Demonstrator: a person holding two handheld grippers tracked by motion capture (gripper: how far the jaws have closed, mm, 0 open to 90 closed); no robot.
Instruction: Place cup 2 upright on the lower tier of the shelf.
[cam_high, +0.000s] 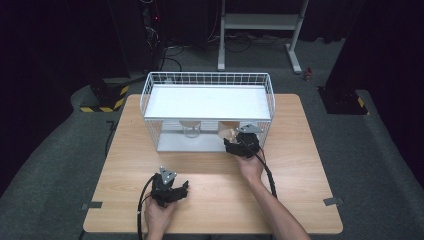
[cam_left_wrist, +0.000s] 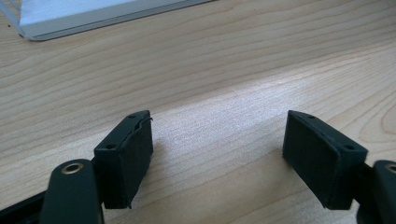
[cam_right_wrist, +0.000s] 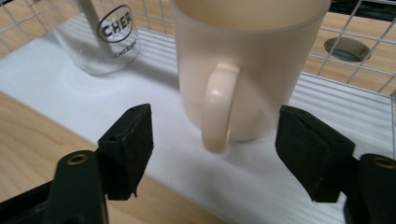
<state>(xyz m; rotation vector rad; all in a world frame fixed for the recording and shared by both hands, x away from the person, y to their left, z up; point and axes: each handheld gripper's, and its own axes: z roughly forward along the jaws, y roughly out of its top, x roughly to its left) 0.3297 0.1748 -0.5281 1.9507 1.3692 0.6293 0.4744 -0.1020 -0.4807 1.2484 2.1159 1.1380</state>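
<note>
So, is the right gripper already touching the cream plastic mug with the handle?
Apart. In the right gripper view, the right gripper is open, and white shelf surface shows between each black jaw and the cream plastic mug.

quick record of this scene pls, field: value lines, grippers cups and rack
right gripper: open, jaws either side of the mug handle, not touching
cream mug: upright on lower shelf of the rack, handle toward the gripper
clear glass: beside the mug, printed logo
wire rack: white, on the wooden table
left gripper: open, holding nothing, over bare tabletop
</note>
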